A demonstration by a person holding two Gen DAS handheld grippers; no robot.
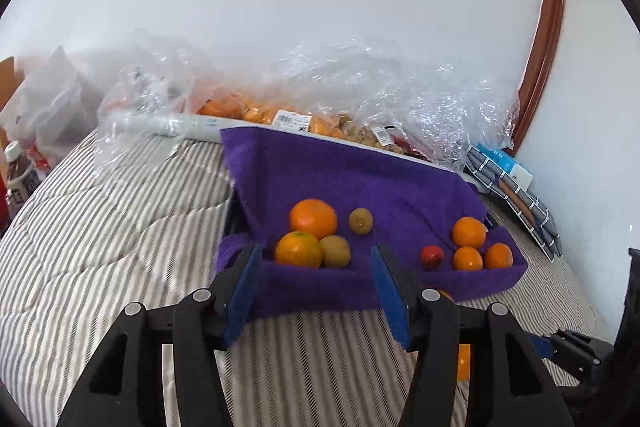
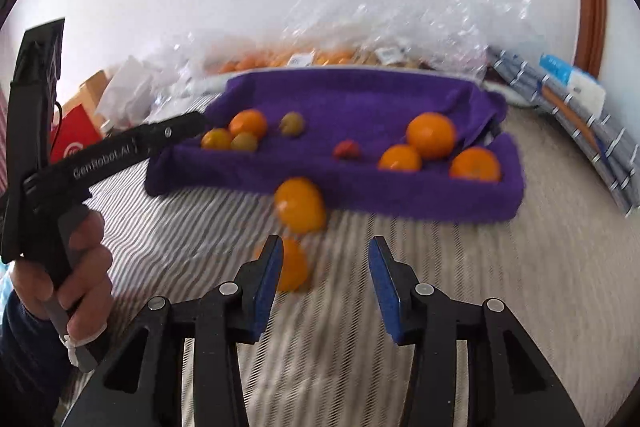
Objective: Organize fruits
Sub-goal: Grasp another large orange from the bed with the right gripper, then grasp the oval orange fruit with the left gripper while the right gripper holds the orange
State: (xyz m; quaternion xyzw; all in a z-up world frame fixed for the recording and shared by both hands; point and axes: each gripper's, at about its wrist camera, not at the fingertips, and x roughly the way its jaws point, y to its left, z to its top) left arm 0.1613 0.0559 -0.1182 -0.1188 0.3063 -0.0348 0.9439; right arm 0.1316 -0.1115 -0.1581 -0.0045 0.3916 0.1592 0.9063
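Note:
A purple towel (image 1: 360, 183) lies on the striped bed and also shows in the right wrist view (image 2: 360, 99). On its left part sit two oranges (image 1: 313, 218) and two kiwis (image 1: 335, 251). On its right part sit three oranges (image 1: 469, 231) and a small red fruit (image 1: 432, 256). Two loose oranges (image 2: 300, 203) lie on the bedding in front of the towel. My left gripper (image 1: 316, 287) is open and empty, just short of the towel's front edge. My right gripper (image 2: 324, 281) is open and empty, with the nearer loose orange (image 2: 294, 269) by its left finger.
Clear plastic bags (image 1: 360, 91) with more oranges and nuts lie behind the towel by the wall. A folded patterned cloth (image 1: 516, 195) lies at the right. A bottle (image 1: 18, 175) stands at the far left. The striped bedding (image 1: 100, 235) spreads to the left.

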